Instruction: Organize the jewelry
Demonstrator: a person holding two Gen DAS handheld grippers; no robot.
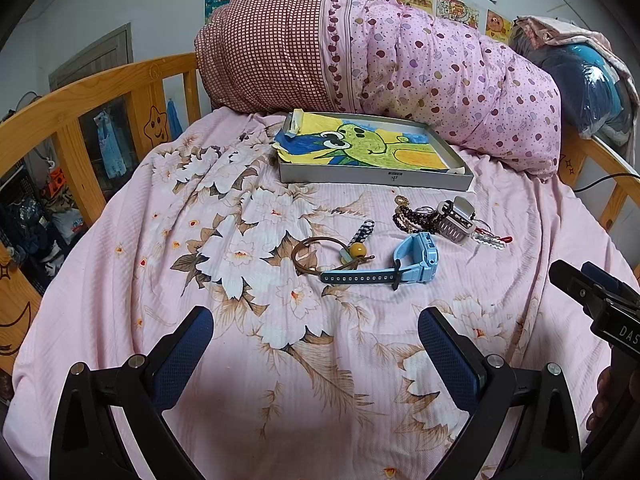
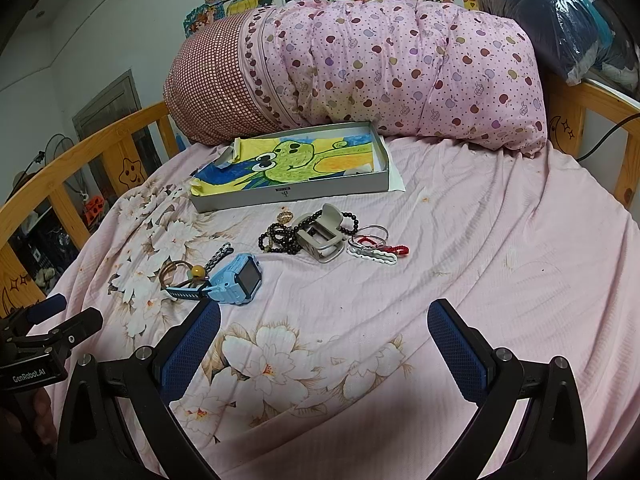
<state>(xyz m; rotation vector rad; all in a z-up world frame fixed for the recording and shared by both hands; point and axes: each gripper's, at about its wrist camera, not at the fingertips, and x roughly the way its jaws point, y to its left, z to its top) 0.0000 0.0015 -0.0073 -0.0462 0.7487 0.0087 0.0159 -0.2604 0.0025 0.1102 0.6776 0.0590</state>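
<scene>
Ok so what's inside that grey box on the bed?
The grey box holds a crayon drawing of a green frog-like figure, its left edge spilling over the rim. No jewelry shows on top; whatever lies under the paper is covered.

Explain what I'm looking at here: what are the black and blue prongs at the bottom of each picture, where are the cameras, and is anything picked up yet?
No robot: a person holds a two-finger tool in each hand, with a wide-angle camera on each looking forward along its fingers. The prongs are those fingers. One picture comes from the left gripper, the other from the right gripper. Both are open and hold nothing.

They hover over a bed with a pink floral sheet. On it lie a blue watch, a brown cord with a yellow bead, dark bead bracelets, a grey watch and a red-and-white bracelet. Behind them sits a shallow grey box lined with a frog drawing.
</scene>
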